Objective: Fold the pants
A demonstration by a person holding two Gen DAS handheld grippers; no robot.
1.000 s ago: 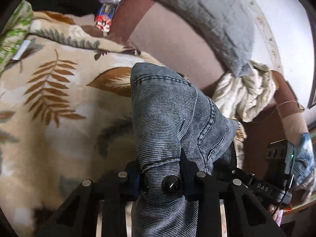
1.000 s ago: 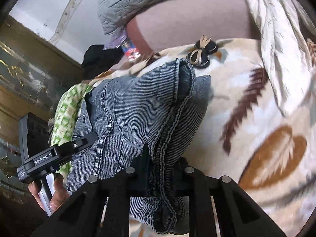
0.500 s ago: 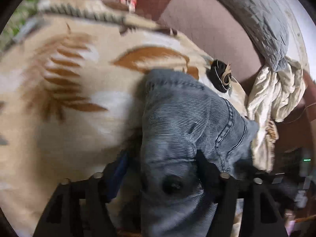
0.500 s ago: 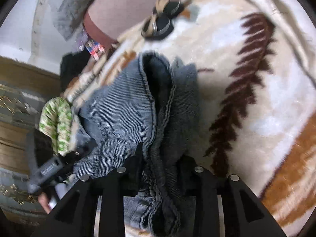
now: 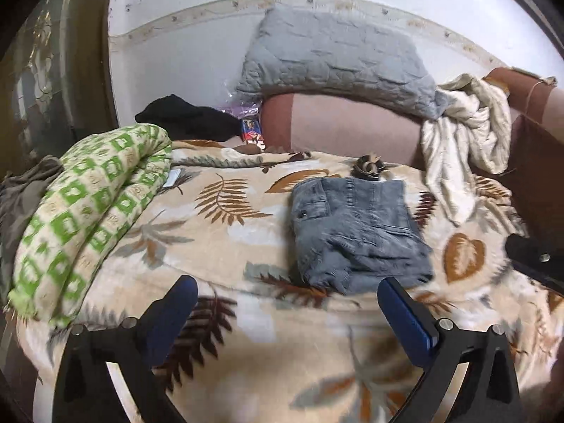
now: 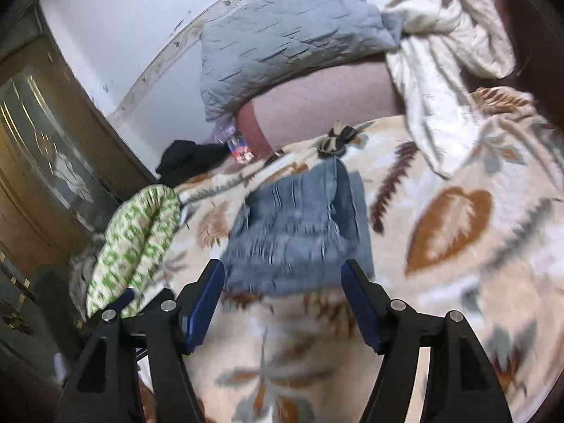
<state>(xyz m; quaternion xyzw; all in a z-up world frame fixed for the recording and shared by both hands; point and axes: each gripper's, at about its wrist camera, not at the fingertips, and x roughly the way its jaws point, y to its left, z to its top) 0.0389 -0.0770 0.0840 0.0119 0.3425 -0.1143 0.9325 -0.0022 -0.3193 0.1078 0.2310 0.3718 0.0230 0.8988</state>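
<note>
Left gripper (image 5: 287, 298) and right gripper (image 6: 282, 282) tilt downward, jaws just opened wide and empty, folded pants (image 5: 356, 232) at twelve o'clock on the blanket (image 5: 218, 246).

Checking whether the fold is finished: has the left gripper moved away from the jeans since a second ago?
Yes. The left gripper has backed off, its jaws just opened and empty; the folded jeans lie released on the leaf-print blanket.
</note>
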